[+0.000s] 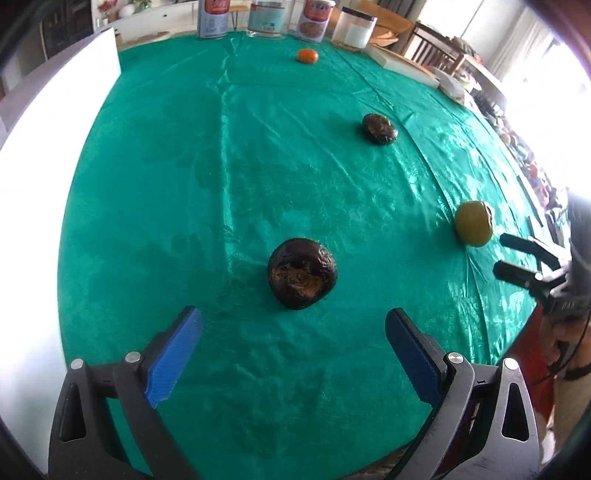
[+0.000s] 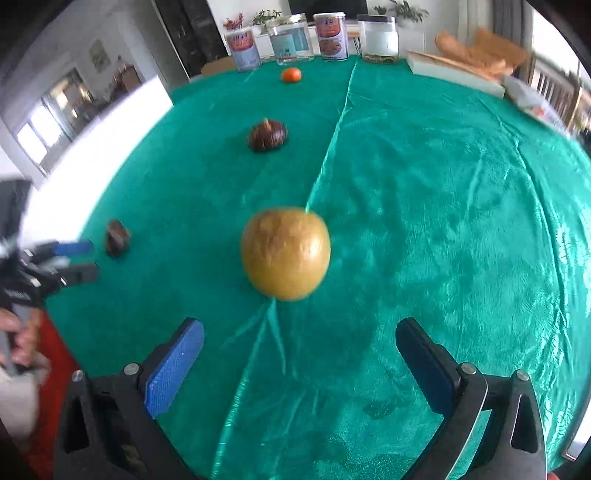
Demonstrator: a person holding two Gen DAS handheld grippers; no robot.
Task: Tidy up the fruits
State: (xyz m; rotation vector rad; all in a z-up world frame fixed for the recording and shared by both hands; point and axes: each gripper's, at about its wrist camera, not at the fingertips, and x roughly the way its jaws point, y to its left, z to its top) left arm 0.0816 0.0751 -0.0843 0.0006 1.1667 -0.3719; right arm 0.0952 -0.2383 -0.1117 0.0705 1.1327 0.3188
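In the left wrist view the left gripper [image 1: 293, 325] stood spread wide at the bottom of the frame, holding nothing, with the shrivelled dark fruit [image 1: 302, 273] lying just beyond its blue pads [image 1: 177, 354], a little below frame centre. That fruit looked wrinkled and brown-patched, so it was probably soft and light; a gentle squeeze across its widest middle seemed the safest hold.

In the right wrist view the right gripper [image 2: 300, 332] was likewise wide apart and empty at the bottom, and the yellow-green round fruit [image 2: 285, 253] sat just ahead at frame centre, on a crease in the green tablecloth [image 2: 443, 221]. It was blurred, but its skin seemed smooth and firm, so it would likely roll or slip; gripping at its equator looked best.

Further up and left of centre lay a second dark fruit with a stem [image 2: 267, 136], well apart from the others. Near the top sat a small orange fruit [image 2: 291, 75], likely light and easy to dent. Behind it, along the top edge, stood a row of cans and jars [image 2: 330, 36]
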